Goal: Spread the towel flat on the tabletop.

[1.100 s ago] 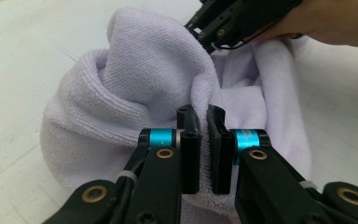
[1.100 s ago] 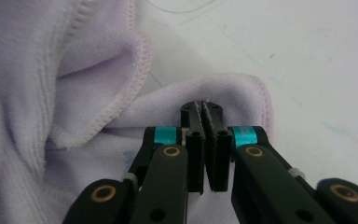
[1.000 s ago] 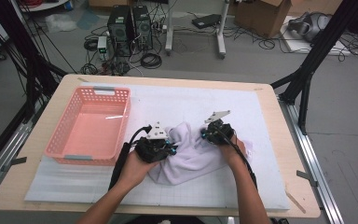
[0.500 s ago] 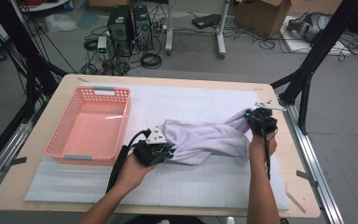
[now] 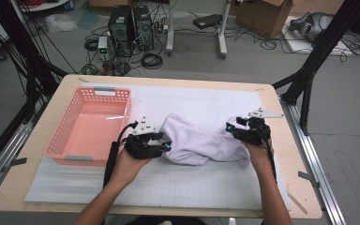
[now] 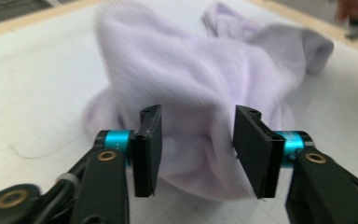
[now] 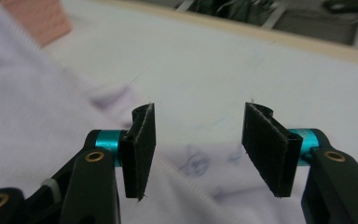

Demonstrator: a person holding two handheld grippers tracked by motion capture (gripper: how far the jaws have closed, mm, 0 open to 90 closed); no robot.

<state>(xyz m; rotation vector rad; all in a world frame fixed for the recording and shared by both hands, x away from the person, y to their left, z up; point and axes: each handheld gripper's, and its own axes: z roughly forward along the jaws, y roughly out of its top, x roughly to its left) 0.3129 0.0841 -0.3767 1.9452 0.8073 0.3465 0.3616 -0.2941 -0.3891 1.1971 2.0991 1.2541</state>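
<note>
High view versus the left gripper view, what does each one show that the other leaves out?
High view alone: the pink basket, both forearms, the left claw from above, floor clutter behind the table. Left gripper view alone: its claw close up, jaws apart with cloth bulging between them, pads not pressing. Both: the pale cloth on the white mat, with the right claw at its far end.

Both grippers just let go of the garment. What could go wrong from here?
1. The pale garment lies bunched, not flat; both the left gripper and the right gripper have just opened and grip nothing, so the stretch may relax into wrinkles.
2. In the left gripper view, cloth sits between the open pads; re-closing could pinch several layers.
3. The pink basket is close to the left hand; a sweep that way might knock it.
</note>
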